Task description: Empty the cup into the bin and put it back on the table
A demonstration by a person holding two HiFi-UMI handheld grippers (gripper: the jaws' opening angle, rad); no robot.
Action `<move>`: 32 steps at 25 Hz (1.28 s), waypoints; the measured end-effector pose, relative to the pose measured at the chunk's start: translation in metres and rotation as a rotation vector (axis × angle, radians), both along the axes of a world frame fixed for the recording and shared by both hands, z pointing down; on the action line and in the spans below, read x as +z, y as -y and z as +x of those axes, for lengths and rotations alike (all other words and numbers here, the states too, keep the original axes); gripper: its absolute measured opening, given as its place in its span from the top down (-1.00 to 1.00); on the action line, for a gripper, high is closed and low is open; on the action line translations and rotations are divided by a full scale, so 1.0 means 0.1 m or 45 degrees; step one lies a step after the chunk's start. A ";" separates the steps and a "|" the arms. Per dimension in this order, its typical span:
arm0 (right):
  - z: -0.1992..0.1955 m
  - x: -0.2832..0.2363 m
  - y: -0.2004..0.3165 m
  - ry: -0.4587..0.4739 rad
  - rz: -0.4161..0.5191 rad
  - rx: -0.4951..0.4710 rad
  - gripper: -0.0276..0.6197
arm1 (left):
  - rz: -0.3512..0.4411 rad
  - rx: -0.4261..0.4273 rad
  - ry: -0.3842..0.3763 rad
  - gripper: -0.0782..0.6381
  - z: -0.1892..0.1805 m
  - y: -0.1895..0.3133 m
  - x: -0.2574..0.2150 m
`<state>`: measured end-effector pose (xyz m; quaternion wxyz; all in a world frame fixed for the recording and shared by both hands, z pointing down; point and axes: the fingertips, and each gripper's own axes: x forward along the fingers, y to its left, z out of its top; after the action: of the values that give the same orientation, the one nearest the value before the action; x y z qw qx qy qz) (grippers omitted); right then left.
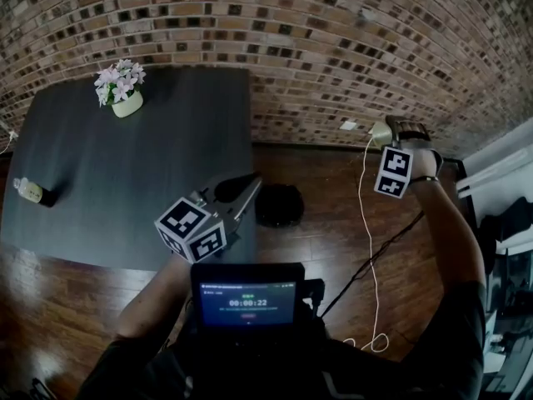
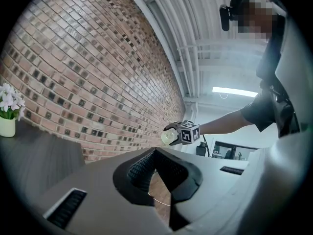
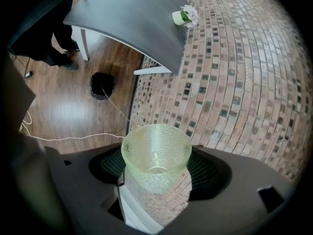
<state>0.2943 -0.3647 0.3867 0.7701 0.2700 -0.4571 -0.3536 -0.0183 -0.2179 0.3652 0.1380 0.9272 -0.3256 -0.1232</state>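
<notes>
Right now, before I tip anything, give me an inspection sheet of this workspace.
Surface: dark table against the wall.
Job's things: cup held in the air, looks empty; black bin on the floor by the table.
Clutter: flower pot and a small pale item on the table.
Grippers: right gripper shut on the cup; left gripper shut, nothing in it.
Cables: white cable runs from near the right gripper down to the floor; black cable beside it.
Surroundings: brick wall, wooden floor, screen at the person's chest.
</notes>
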 end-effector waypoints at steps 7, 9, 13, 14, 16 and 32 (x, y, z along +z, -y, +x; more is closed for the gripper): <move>-0.05 -0.10 0.06 -0.010 0.022 -0.028 -0.27 | 0.005 -0.008 0.005 0.79 0.01 -0.01 -0.01; -0.04 -0.10 0.06 -0.017 0.021 -0.030 -0.27 | 0.002 -0.008 0.008 0.79 0.02 -0.01 -0.01; -0.01 -0.11 0.07 -0.022 0.032 -0.021 -0.27 | 0.002 -0.005 0.010 0.79 0.03 -0.01 -0.01; -0.01 -0.11 0.08 -0.019 0.034 -0.019 -0.27 | 0.001 -0.004 0.011 0.79 0.03 -0.01 -0.01; -0.02 -0.11 0.09 -0.012 0.035 -0.015 -0.27 | -0.003 -0.002 0.013 0.79 0.03 -0.01 -0.01; 0.04 -0.04 0.06 0.156 0.046 0.077 -0.27 | 0.009 -0.018 0.030 0.79 0.01 0.00 -0.01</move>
<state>0.2985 -0.3704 0.3823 0.7460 0.3188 -0.4886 -0.3212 -0.0168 -0.2176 0.3640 0.1302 0.9268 -0.3332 -0.1145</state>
